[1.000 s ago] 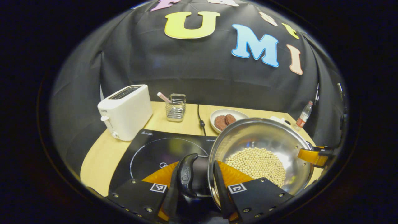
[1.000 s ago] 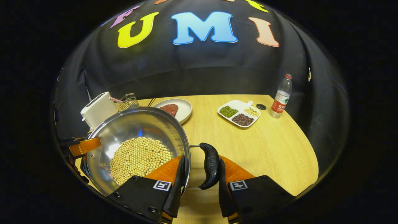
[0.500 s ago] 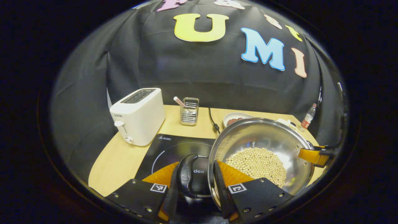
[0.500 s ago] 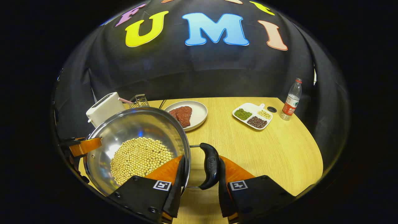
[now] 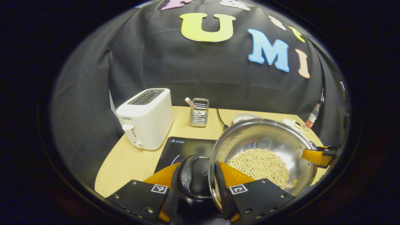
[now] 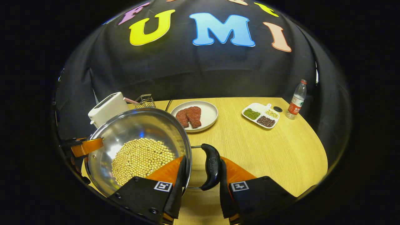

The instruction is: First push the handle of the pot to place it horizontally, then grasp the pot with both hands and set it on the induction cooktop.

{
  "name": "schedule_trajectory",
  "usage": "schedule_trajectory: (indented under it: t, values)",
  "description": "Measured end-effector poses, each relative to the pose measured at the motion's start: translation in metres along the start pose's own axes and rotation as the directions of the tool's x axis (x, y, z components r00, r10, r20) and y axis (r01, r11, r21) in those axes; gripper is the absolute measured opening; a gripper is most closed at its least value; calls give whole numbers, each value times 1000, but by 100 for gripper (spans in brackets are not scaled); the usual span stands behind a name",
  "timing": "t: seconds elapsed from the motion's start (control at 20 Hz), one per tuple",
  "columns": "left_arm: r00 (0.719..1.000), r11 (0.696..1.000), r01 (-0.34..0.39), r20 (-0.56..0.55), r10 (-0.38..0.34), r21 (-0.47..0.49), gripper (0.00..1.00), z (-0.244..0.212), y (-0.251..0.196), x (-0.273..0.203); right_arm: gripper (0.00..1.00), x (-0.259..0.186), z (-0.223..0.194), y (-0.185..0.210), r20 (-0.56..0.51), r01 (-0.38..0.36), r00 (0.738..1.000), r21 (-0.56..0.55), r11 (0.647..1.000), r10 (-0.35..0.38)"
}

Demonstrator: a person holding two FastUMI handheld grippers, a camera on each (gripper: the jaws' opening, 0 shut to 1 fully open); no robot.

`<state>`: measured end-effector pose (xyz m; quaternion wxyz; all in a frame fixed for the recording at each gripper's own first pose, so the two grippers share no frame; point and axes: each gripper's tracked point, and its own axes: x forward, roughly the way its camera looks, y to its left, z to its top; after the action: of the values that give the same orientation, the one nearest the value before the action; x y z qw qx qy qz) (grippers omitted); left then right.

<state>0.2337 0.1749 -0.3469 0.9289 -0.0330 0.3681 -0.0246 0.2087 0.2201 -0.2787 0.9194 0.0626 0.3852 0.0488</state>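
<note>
The steel pot (image 5: 265, 137) holds a layer of pale beans (image 5: 257, 162). My left gripper (image 5: 196, 190) is shut on its black left handle (image 5: 187, 175), with one finger outside the handle and the other inside the rim. In the right gripper view the pot (image 6: 137, 128) sits at the left, and my right gripper (image 6: 200, 184) is shut the same way on the right handle (image 6: 212, 167). The black induction cooktop (image 5: 182, 147) lies just beyond the left handle, partly hidden by the pot. Each gripper shows across the pot from the other: the right gripper (image 5: 317, 155) and the left gripper (image 6: 84, 147).
A white toaster (image 5: 145, 117) and a wire utensil holder (image 5: 199, 112) stand behind the cooktop. On the wooden table (image 6: 265, 150) to the right are a plate of meat (image 6: 195, 115), a divided dish of beans (image 6: 261, 115) and a water bottle (image 6: 297, 99).
Both grippers have carried the pot to the left. The toaster, cooktop, plate and dish have slid to the right in the views, and the pot covers more of the cooktop.
</note>
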Motion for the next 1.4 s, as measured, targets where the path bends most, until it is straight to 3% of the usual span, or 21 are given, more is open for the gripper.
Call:
schedule_trajectory:
  t: [0.4, 0.45, 0.5, 0.75, 0.9, 0.95, 1.0, 1.25, 1.4]
  values:
    - [1000, 1000, -13, 5, 13, -20, 56, 4, 41, 13, 53, 20, 8, 34, 2, -12, 1000, -23, 1000, 12]
    - [1000, 1000, -16, 7, 16, -19, 56, 5, 46, 14, 50, 22, 8, 39, 1, -14, 1000, -23, 1000, 14]
    - [1000, 1000, -20, 9, 20, -16, 56, 6, 51, 15, 54, 24, 9, 43, 0, -18, 1000, -22, 1000, 18]
    - [1000, 999, -29, 1, 29, -19, 56, 8, 76, 19, 53, 30, 7, 63, -6, -31, 999, -20, 999, 31]
    - [999, 999, -33, -3, 33, -19, 56, 8, 85, 20, 54, 33, 5, 72, -12, -41, 999, -14, 999, 41]
    - [999, 999, -34, -5, 34, -18, 56, 6, 88, 21, 50, 34, 3, 74, -15, -43, 999, -13, 999, 43]
    - [999, 999, -34, -6, 34, -17, 56, 5, 91, 22, 53, 36, 3, 76, -18, -44, 999, -13, 999, 44]
    - [999, 999, -32, -12, 31, -26, 56, 3, 96, 26, 50, 40, -1, 82, -21, -44, 999, -9, 999, 44]
    - [999, 999, -33, -15, 33, -23, 56, 1, 96, 28, 53, 42, -1, 82, -28, -48, 998, 0, 999, 48]
